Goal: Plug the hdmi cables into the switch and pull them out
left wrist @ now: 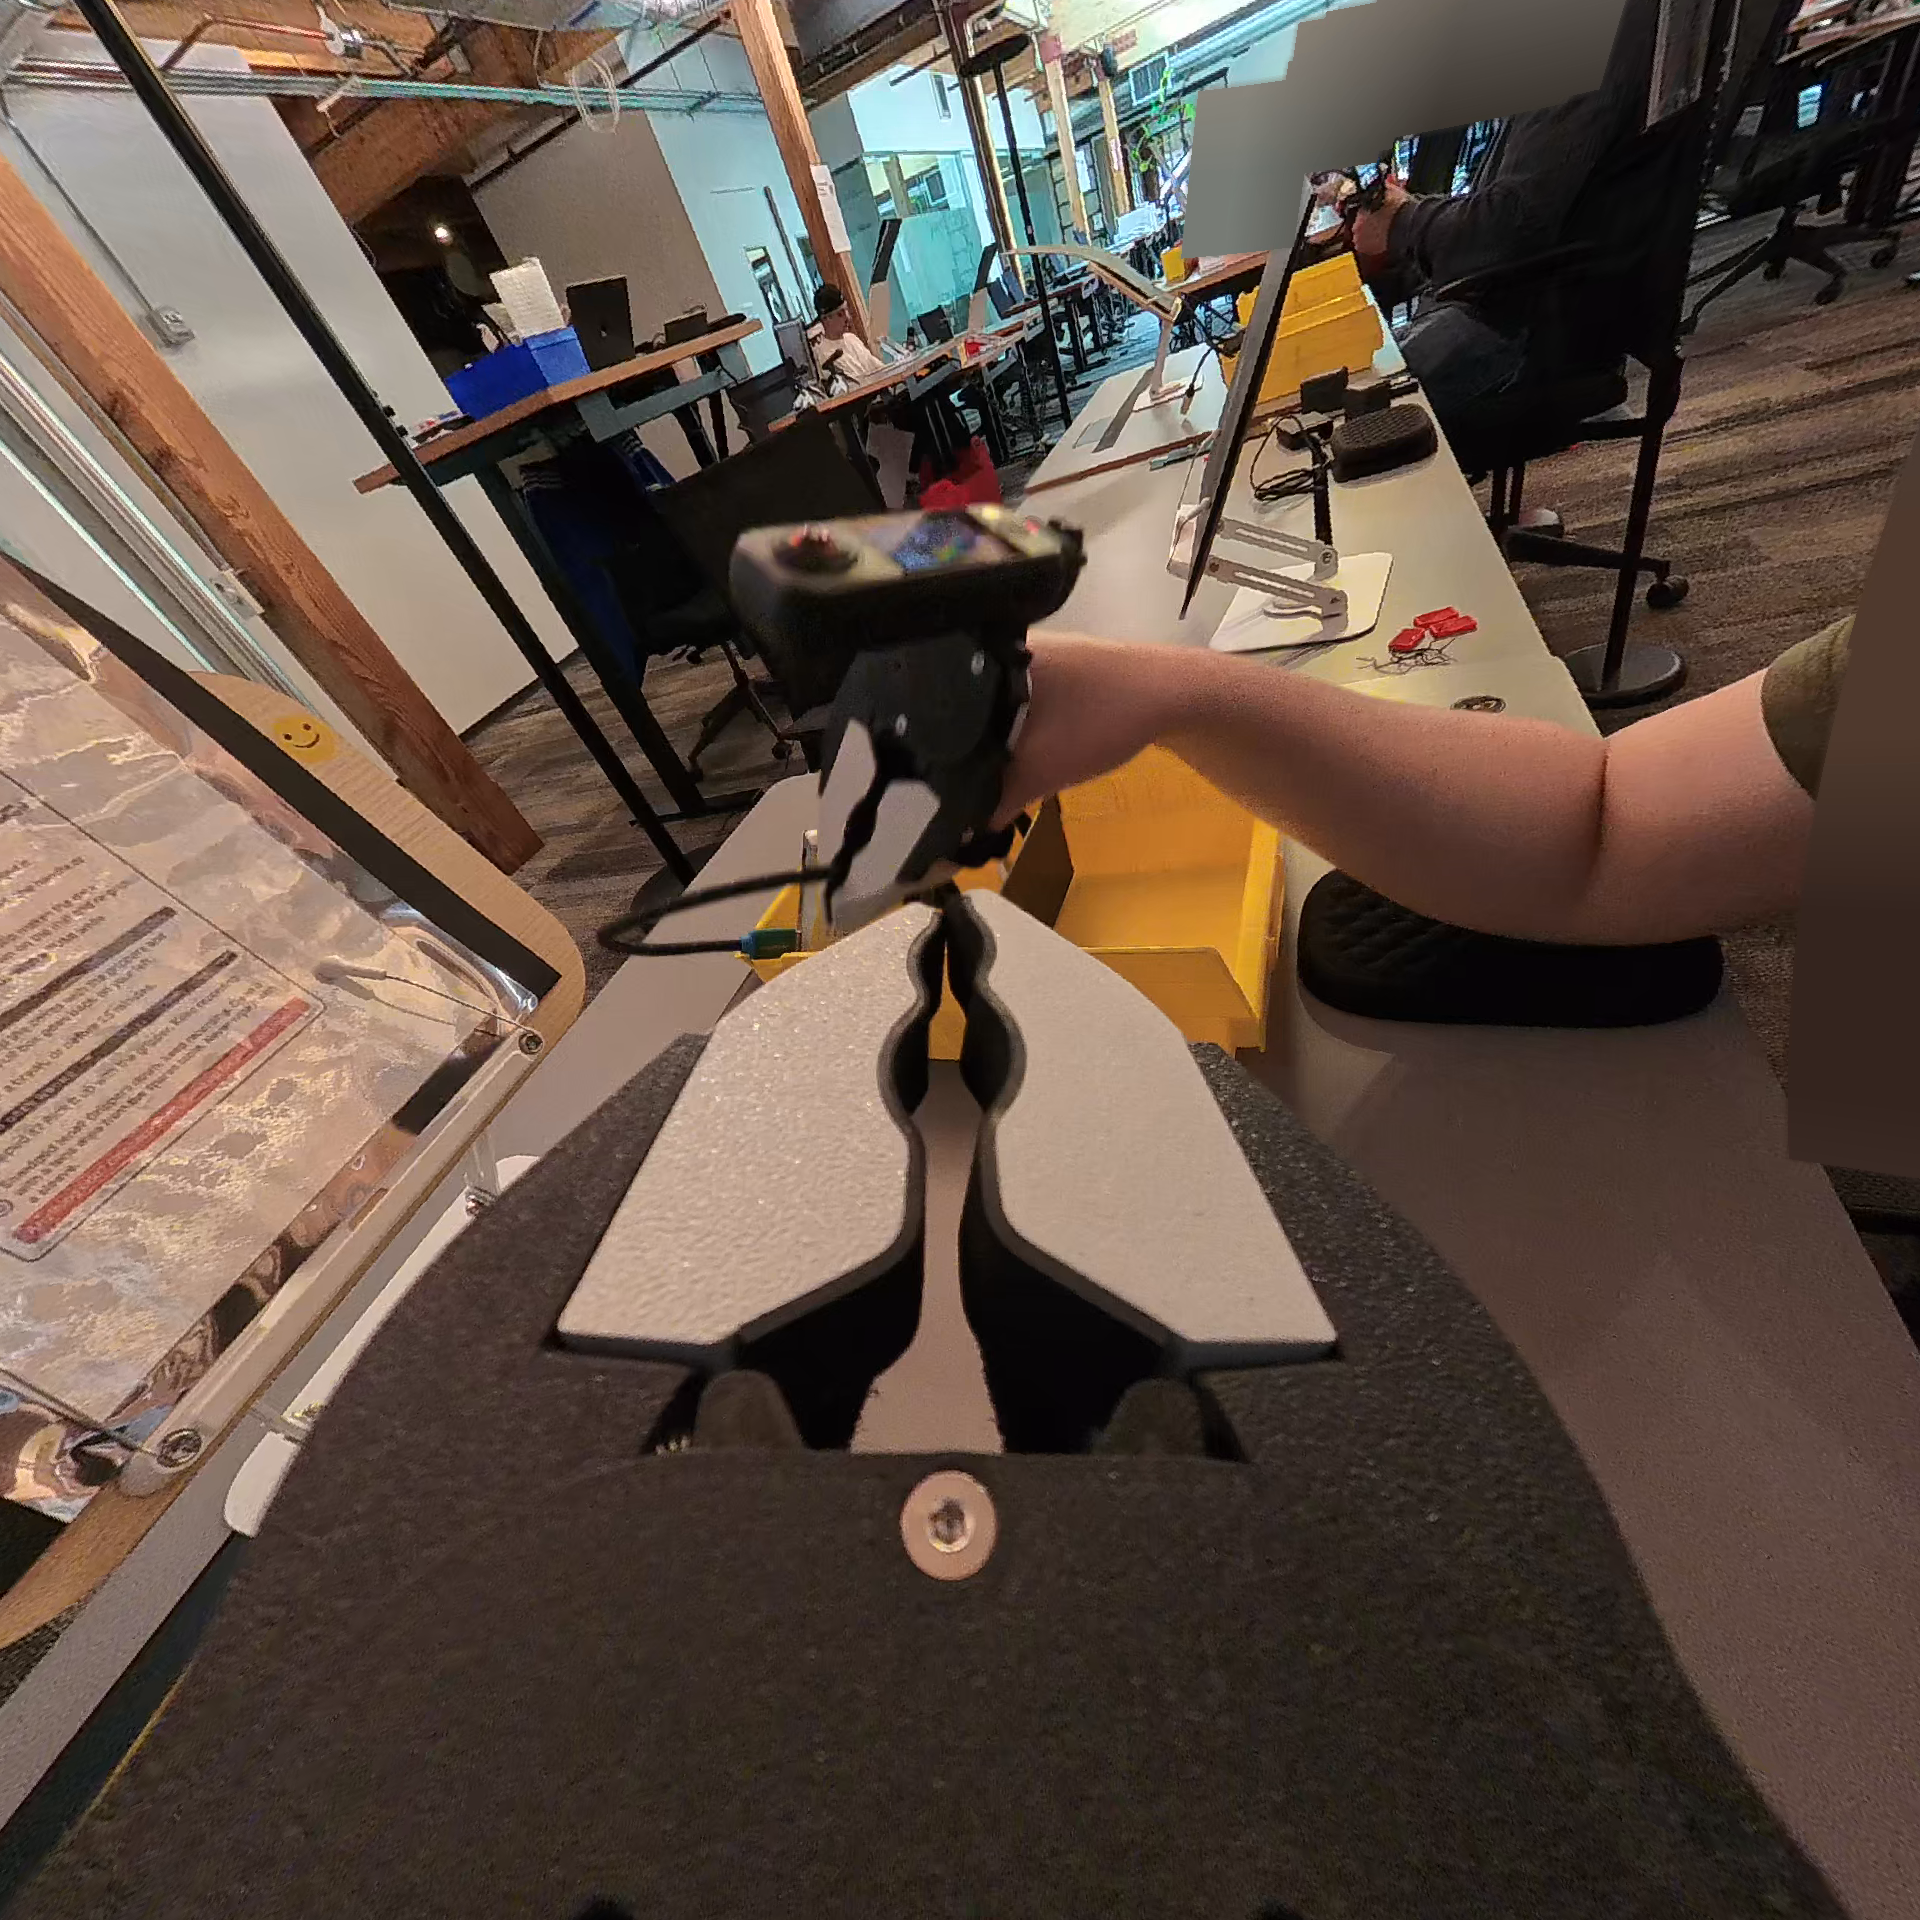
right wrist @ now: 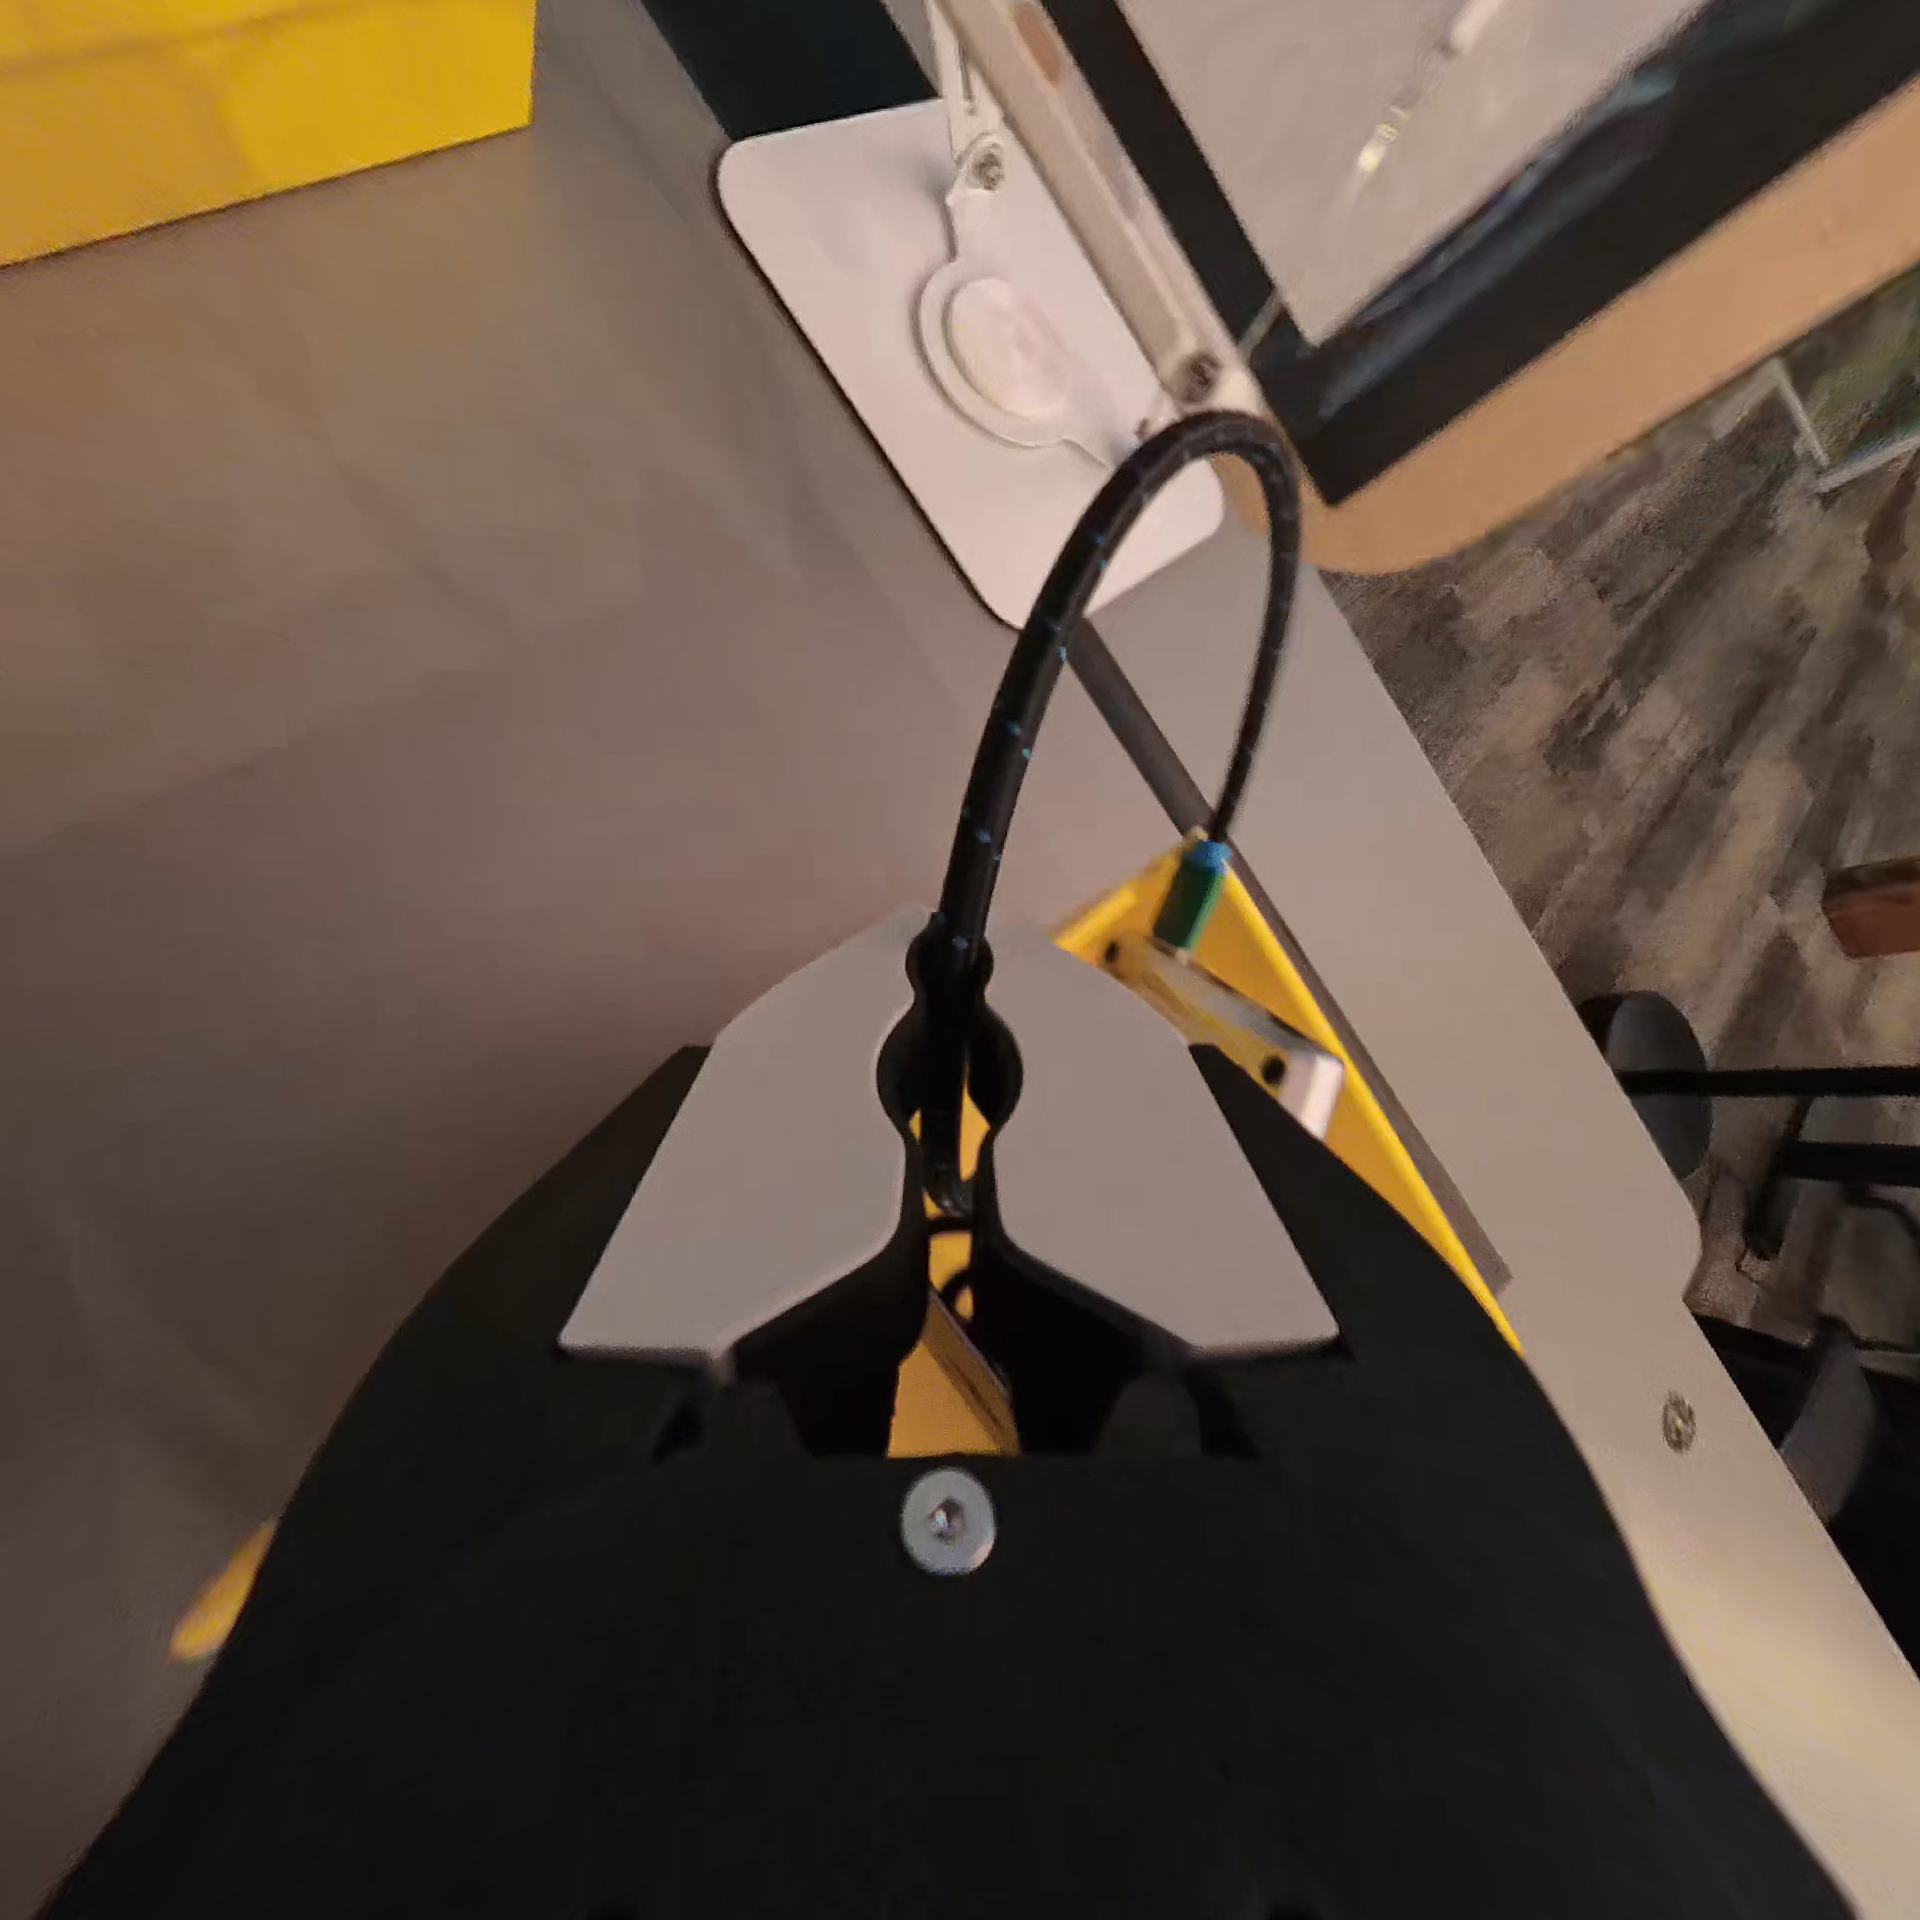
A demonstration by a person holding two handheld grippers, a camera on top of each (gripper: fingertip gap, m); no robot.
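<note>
Right gripper (right wrist: 948,961) has its jaws closed on the black cable (right wrist: 1049,644), which loops up and over to a green plug (right wrist: 1190,894) at the yellow bin (right wrist: 1278,997). Left gripper (left wrist: 948,925) hangs above the table (left wrist: 1558,1195), jaws nearly together and empty.

I'm looking into an open-plan office that doubles as a lab or workshop. Long rows of desks (left wrist: 582,390) run back through the room, with office chairs (left wrist: 1558,416) on patterned carpet (left wrist: 1766,343) and people seated at work. Exposed timber posts (left wrist: 800,156) and ceiling beams, with bare conduit overhead, give it a converted-warehouse look. My grey bench (left wrist: 1507,1195) carries yellow parts bins (left wrist: 1153,904), a monitor on a stand (left wrist: 1252,364), and loose cables and small devices (left wrist: 1382,431). A laminated notice sheet on a wood board (left wrist: 208,1039) stands beside me.
</note>
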